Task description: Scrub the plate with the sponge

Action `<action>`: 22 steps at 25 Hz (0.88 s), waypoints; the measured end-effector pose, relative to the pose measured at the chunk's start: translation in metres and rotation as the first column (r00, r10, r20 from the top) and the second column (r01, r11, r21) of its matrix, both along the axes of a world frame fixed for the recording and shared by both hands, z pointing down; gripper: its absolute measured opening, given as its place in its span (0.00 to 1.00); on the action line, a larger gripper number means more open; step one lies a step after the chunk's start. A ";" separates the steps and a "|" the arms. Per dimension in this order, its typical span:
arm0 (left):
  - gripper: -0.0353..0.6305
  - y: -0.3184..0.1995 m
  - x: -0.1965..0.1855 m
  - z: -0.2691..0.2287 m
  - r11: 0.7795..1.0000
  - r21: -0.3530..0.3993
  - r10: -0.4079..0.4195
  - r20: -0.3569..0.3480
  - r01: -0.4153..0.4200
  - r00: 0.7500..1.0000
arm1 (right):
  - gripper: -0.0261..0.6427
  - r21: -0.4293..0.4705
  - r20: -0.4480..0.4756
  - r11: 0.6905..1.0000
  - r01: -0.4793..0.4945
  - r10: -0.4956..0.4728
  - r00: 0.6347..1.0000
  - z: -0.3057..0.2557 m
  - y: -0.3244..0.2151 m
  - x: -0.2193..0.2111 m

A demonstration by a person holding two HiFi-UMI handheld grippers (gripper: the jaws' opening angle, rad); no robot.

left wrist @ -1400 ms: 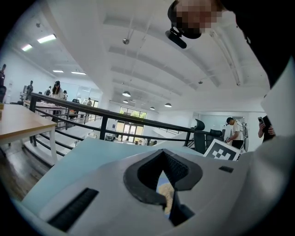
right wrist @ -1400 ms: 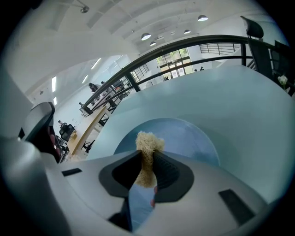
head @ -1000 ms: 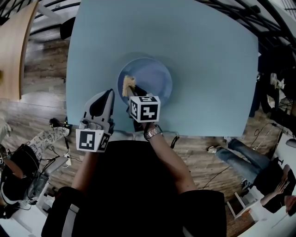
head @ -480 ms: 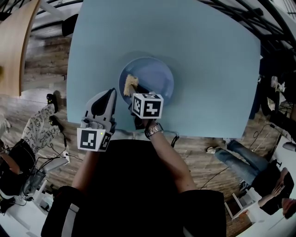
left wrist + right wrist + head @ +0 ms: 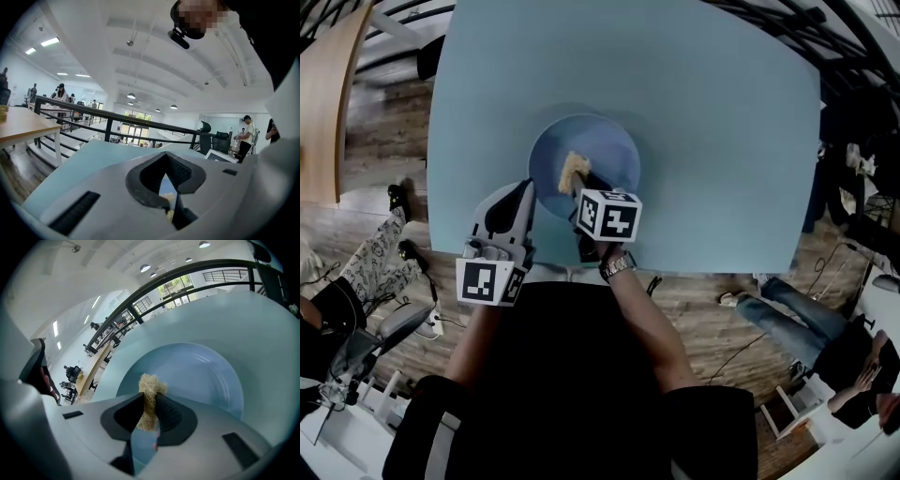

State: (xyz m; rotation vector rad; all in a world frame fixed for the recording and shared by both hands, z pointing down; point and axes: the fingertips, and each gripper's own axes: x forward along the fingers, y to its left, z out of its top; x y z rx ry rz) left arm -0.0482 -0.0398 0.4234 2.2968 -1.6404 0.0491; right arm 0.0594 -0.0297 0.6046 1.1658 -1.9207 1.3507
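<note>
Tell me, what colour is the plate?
The plate is pale blue, best seen in the right gripper view.

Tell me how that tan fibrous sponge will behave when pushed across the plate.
The tan fibrous sponge is probably soft and squashy: the right tongs pinch it thin, and it flares out above them. It looks light and rough, so it likely drags rather than slides. The pale blue plate is unheld, so it may skid.

Two grippers are being counted: one left gripper [image 5: 523,187] and one right gripper [image 5: 583,184]. One sponge [image 5: 573,170] is being counted between the right claw's jaws, one plate [image 5: 609,150] beneath that claw's tip, and one pale blue table [image 5: 722,141] beneath both claws' tips.
</note>
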 end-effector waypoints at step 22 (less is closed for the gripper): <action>0.06 0.001 0.044 -0.002 0.999 -0.007 0.048 0.012 -0.048 0.999 | 0.15 0.001 -0.055 0.995 -0.103 0.103 0.993 -0.002 0.007 0.084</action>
